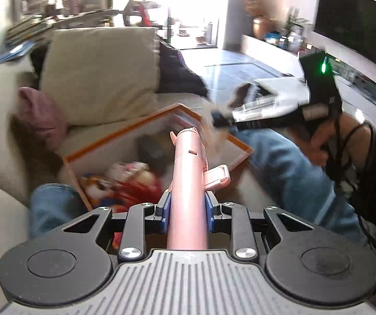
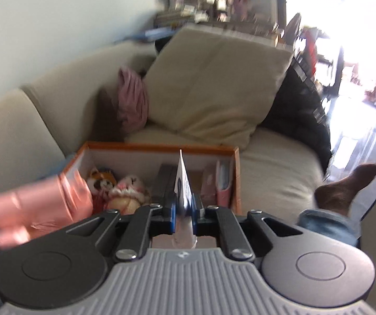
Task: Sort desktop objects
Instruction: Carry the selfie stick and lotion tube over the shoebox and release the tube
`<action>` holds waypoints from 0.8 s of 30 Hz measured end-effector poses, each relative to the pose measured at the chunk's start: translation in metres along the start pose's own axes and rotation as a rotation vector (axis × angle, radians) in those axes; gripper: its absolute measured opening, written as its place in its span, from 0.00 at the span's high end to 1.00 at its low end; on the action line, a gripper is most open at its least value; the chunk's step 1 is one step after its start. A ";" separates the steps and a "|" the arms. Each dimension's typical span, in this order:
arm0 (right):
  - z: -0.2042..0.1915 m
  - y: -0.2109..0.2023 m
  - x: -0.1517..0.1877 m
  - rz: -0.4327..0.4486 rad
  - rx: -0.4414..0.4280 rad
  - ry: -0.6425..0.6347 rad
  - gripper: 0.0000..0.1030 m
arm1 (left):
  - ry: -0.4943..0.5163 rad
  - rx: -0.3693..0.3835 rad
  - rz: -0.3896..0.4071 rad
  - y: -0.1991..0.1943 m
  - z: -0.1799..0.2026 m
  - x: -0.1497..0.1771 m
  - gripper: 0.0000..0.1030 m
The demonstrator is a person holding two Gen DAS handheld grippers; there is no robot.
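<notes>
Box ahead, both loads pointing in

My left gripper (image 1: 188,210) has its fingers clamped on a pink tube (image 1: 189,173), long axis running straight forward over the orange-rimmed box (image 1: 240,147) on the sofa (image 2: 271,162). My right gripper (image 2: 184,207) pinches a white tube (image 2: 182,181) edge-on, aimed at the box's middle. I judge the right one nearer the opening, just above the near rim.
</notes>
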State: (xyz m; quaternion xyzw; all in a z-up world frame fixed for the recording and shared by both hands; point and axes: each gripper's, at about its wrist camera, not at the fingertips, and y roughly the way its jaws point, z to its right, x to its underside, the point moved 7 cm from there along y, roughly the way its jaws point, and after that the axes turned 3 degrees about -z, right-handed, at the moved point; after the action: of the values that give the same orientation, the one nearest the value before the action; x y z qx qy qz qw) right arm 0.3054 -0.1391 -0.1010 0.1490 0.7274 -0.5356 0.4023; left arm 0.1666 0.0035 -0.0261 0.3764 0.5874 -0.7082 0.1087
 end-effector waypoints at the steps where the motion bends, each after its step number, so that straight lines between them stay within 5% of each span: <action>1: 0.000 0.011 0.000 -0.019 -0.022 0.017 0.89 | -0.016 -0.014 0.003 0.001 -0.008 -0.003 0.70; 9: -0.033 0.063 -0.029 -0.007 -0.159 0.017 0.89 | -0.105 -0.068 0.011 0.017 -0.050 -0.019 0.70; 15: -0.048 0.097 -0.053 0.033 -0.125 -0.059 0.89 | -0.131 -0.058 -0.001 0.031 -0.070 -0.021 0.71; 24: -0.052 0.149 -0.041 -0.017 -0.059 -0.197 0.89 | -0.147 -0.026 -0.038 0.054 -0.085 -0.012 0.71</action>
State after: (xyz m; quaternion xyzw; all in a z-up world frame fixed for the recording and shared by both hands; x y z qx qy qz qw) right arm 0.4053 -0.0266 -0.1629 0.0775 0.7010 -0.5294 0.4715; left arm 0.2414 0.0618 -0.0607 0.3108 0.5939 -0.7282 0.1430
